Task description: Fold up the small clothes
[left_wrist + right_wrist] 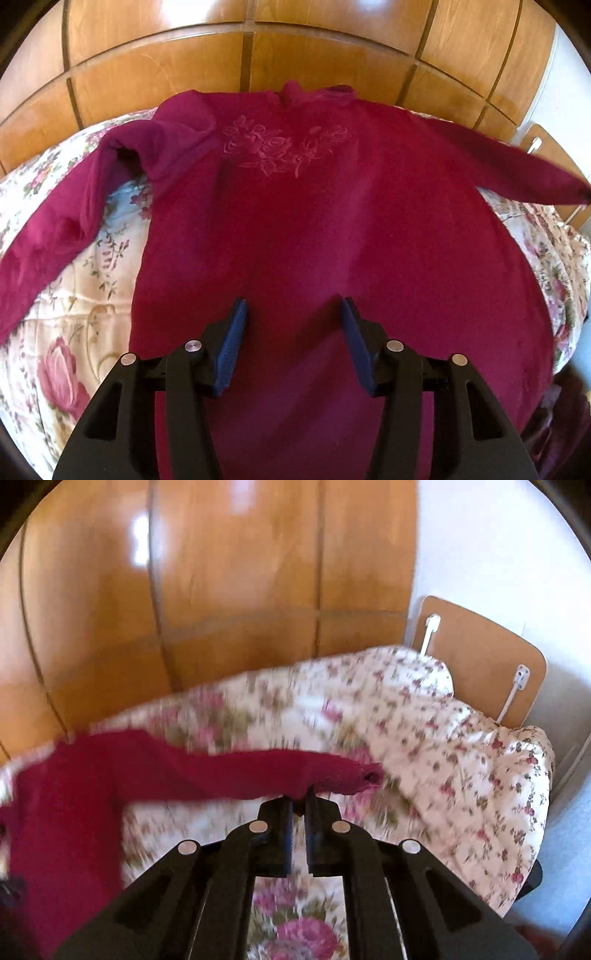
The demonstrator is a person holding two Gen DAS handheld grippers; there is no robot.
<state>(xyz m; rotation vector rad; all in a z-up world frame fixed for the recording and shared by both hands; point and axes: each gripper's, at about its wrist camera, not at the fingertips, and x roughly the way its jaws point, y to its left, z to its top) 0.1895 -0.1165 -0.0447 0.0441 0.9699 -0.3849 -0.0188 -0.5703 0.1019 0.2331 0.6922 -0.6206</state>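
Matt crimson knit sweater [314,229] (embroidered roses) on quilted floral bedspread [85,314]; glossy wooden wardrobe [258,55].

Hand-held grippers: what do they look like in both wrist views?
Left hand-held gripper: matte black angular body, round silver pivot pins, blue ribbed pads. Right hand-held gripper: same black body and silver pins; pads look dark. No cables, markings or sleeves visible.

Bare floral quilted bedspread [424,738] lies open right of the crimson embroidered sweater [314,221]; glossy wooden wardrobe doors [258,55] wall off the far side.
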